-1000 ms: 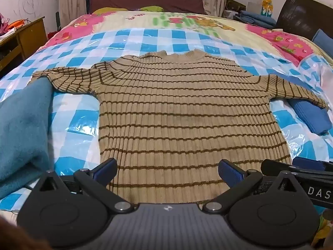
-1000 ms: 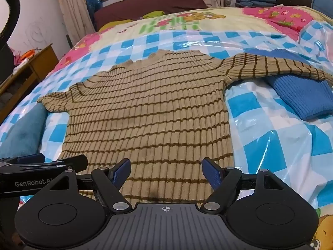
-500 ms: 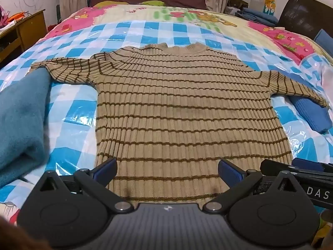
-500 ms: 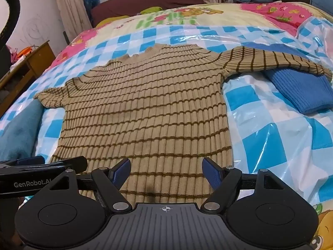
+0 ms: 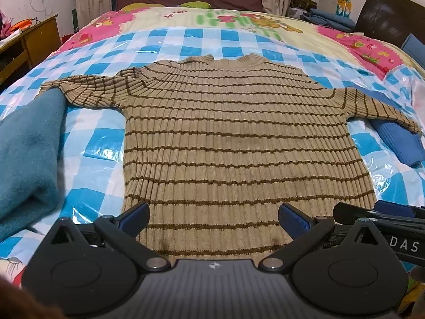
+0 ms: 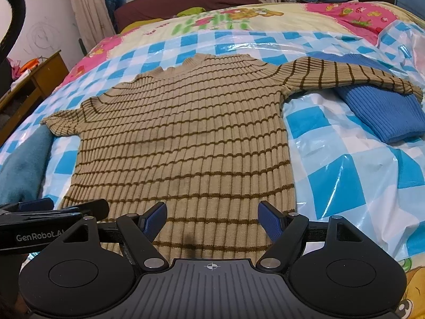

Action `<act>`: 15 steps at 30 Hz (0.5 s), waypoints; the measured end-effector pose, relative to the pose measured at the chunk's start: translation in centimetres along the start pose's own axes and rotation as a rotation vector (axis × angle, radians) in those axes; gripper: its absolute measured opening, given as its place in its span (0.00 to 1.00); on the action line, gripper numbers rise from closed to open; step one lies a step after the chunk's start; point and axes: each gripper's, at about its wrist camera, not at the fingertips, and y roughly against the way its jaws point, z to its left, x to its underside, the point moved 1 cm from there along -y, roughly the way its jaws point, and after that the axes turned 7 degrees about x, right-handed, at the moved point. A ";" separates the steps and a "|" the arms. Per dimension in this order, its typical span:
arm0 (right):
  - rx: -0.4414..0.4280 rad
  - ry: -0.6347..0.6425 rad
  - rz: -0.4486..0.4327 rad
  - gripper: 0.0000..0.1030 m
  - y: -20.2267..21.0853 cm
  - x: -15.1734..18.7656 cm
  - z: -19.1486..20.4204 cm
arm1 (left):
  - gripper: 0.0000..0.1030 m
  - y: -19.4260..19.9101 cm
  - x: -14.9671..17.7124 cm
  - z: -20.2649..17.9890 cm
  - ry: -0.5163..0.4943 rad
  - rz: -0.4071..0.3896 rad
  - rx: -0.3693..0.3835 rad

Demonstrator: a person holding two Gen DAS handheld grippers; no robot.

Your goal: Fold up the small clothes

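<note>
A tan ribbed sweater with brown stripes (image 5: 233,138) lies flat and face up on the bed, sleeves spread, collar at the far end; it also shows in the right wrist view (image 6: 186,138). My left gripper (image 5: 213,218) is open and empty above the sweater's hem. My right gripper (image 6: 212,219) is open and empty, also above the hem, just to the right of the left one. Each gripper's side shows in the other's view.
A blue-and-white checked plastic sheet (image 5: 87,143) covers the bed. A teal garment (image 5: 24,148) lies under the sweater's left sleeve. A blue knit garment (image 6: 382,111) lies under the right sleeve. A wooden desk (image 5: 29,40) stands at far left.
Both grippers have drawn back and risen a little from the sweater, so more of the bed shows. Both stay open. The sweater has not moved.
</note>
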 end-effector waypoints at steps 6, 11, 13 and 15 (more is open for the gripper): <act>0.011 0.006 0.008 0.75 -0.2 0.1 -0.1 | 1.00 -0.1 0.1 -0.2 -0.006 0.004 -0.004; 0.016 0.010 0.008 0.75 -0.2 0.2 0.0 | 1.00 -0.2 0.1 -0.2 -0.006 0.007 -0.005; 0.018 0.012 0.009 0.75 -0.3 0.2 0.0 | 1.00 -0.3 0.2 -0.2 -0.007 0.009 -0.008; 0.021 0.014 0.012 0.75 -0.3 0.2 0.0 | 1.00 -0.3 0.2 -0.3 -0.008 0.010 -0.010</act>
